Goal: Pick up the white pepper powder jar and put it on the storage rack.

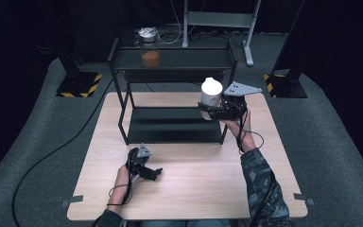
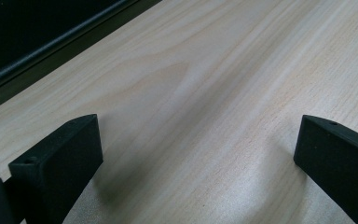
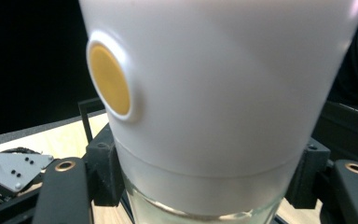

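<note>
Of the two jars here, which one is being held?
The white-lidded jar, clamped in the right hand-held gripper. The foil-topped jar with orange contents stands untouched on the shelf.

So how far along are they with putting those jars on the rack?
One jar with orange contents already stands on the rack's top shelf. In hand: the right claw is shut on a white-lidded jar, held up beside the rack. Left: setting it on a shelf, probably. The left claw rests open on the table.
</note>
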Available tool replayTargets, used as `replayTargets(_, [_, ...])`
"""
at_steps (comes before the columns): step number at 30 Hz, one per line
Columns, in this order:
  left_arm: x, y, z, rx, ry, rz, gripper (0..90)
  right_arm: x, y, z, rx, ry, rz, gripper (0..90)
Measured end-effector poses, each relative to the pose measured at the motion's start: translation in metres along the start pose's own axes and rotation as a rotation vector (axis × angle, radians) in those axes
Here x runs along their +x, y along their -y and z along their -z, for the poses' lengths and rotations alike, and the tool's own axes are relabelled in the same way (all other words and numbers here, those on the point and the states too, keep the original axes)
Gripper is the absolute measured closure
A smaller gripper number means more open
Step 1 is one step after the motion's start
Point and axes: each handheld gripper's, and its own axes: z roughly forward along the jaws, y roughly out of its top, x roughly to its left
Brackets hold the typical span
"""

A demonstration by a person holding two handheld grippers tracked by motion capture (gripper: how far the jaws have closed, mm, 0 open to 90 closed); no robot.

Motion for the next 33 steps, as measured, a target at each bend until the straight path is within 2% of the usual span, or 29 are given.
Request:
replayTargets(7, [0.000,0.000,0.000,0.000,0.000,0.000,0.1,-0.003,-0.015,0.004,0.002,0.005,0.021,29.6])
replayTargets(19, [0.000,0.000,0.000,0.000,-0.001,0.001,0.1,-0.013,-0.031,0.010,-0.020,0.002,0.014,29.7])
replayTargets(33, [0.000,0.000,0.000,0.000,-0.001,0.001,0.1,-0.018,-0.053,0.014,-0.049,0.000,0.029,29.7])
